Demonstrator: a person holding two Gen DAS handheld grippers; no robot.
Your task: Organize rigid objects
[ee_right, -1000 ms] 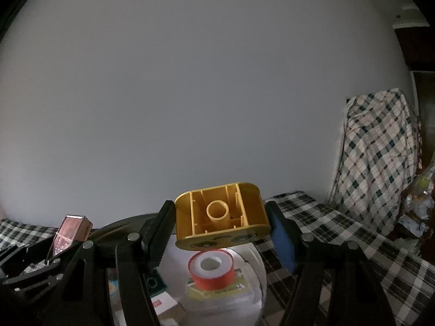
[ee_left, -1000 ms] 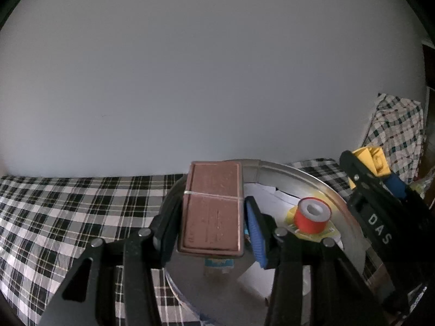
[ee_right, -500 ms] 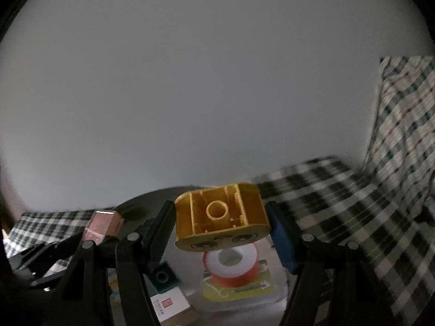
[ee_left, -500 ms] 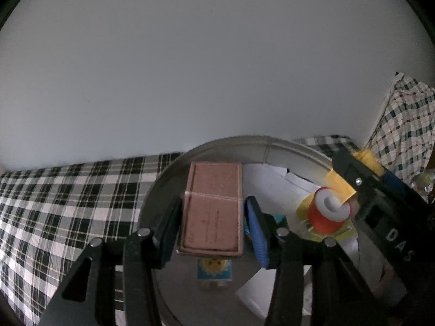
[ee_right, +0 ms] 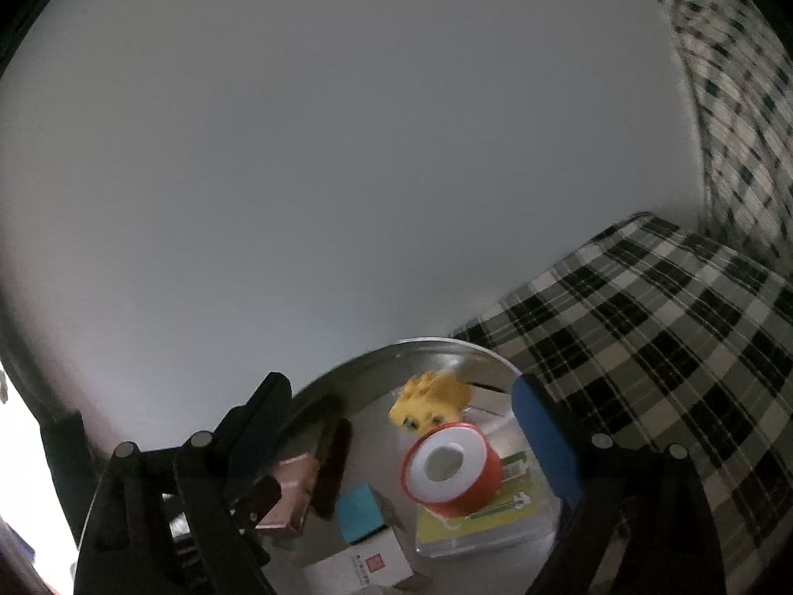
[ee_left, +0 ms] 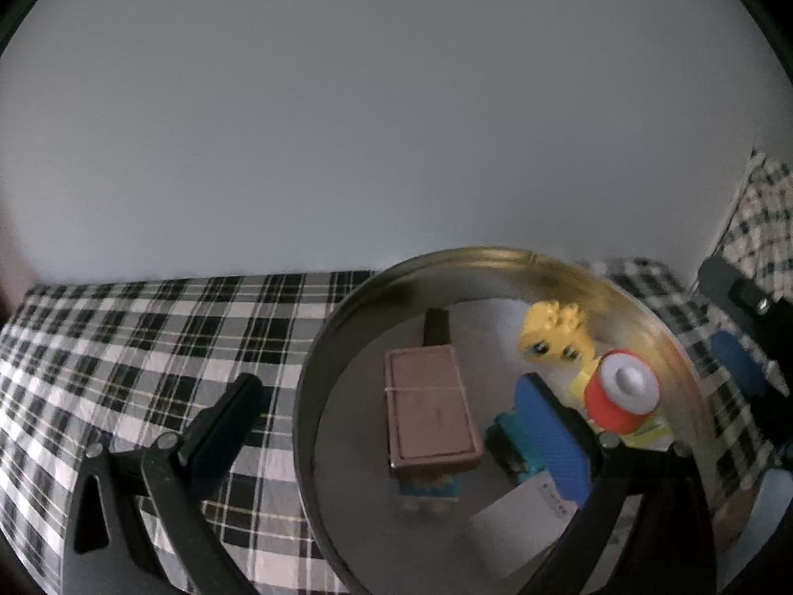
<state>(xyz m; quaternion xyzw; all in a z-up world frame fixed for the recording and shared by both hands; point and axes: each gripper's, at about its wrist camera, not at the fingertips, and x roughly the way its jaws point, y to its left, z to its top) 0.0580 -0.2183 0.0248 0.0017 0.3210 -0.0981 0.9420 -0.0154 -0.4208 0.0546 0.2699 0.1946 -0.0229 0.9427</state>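
Observation:
A round metal tin (ee_left: 317,347) stands on a checked cloth. A brown flat box (ee_left: 428,406) lies inside it on a small blue-and-yellow item. My left gripper (ee_left: 386,386) hangs over the tin with jaws opening wide; the box lies between them, untouched by the pads. A yellow toy block (ee_right: 431,401), blurred, sits loose in the tin (ee_right: 421,344) behind a red tape roll (ee_right: 448,468). My right gripper (ee_right: 399,391) is above it, jaws opening, with nothing pressed between them. The yellow block (ee_left: 555,334) and the red roll (ee_left: 622,396) also show in the left wrist view.
The tin also holds a teal block (ee_right: 362,513), a white carton (ee_right: 367,565), a clear case with a green-yellow card (ee_right: 495,515) and a dark oblong item (ee_left: 436,327). Checked cloth (ee_left: 148,347) spreads left of the tin. A plain wall stands close behind.
Both grippers spread their jaws. The brown box left the left jaws and lies in the tin. The yellow block dropped out of the right jaws into the tin. Both views tipped downward.

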